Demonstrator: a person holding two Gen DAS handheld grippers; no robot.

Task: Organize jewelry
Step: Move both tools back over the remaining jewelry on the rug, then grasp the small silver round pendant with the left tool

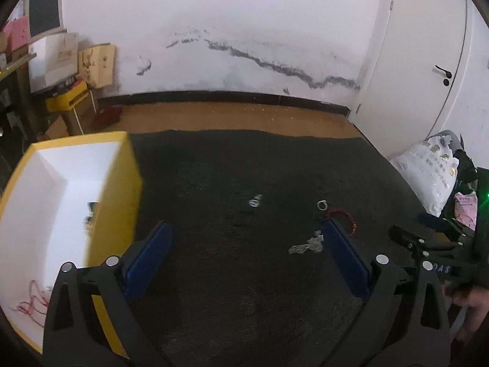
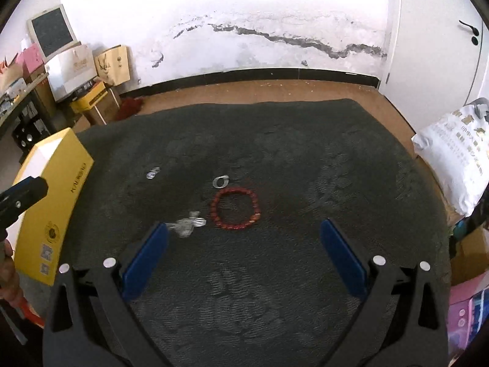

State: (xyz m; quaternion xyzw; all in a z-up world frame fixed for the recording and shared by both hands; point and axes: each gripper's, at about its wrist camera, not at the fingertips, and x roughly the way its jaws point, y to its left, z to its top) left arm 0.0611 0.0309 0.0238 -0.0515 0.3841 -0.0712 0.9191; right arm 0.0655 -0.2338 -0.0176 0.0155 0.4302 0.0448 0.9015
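Note:
A yellow box (image 1: 119,183) with a white inside stands at the left of the dark mat (image 1: 244,275); a red string (image 1: 30,305) and a small dark item (image 1: 91,211) lie in it. On the mat lie a red bead bracelet (image 2: 235,211), a silver ring (image 2: 220,181), a small clear piece (image 2: 152,172) and a silver chain (image 2: 186,224). My left gripper (image 1: 246,232) is open and empty beside the box. My right gripper (image 2: 244,229) is open and empty, just short of the bracelet, its left finger by the chain.
A white wall with a dark crack, a door (image 1: 428,61) at the right, a white sack (image 2: 452,165) at the mat's right edge. Cardboard boxes and a monitor (image 2: 52,30) stand at the far left. The wooden floor lies beyond the mat.

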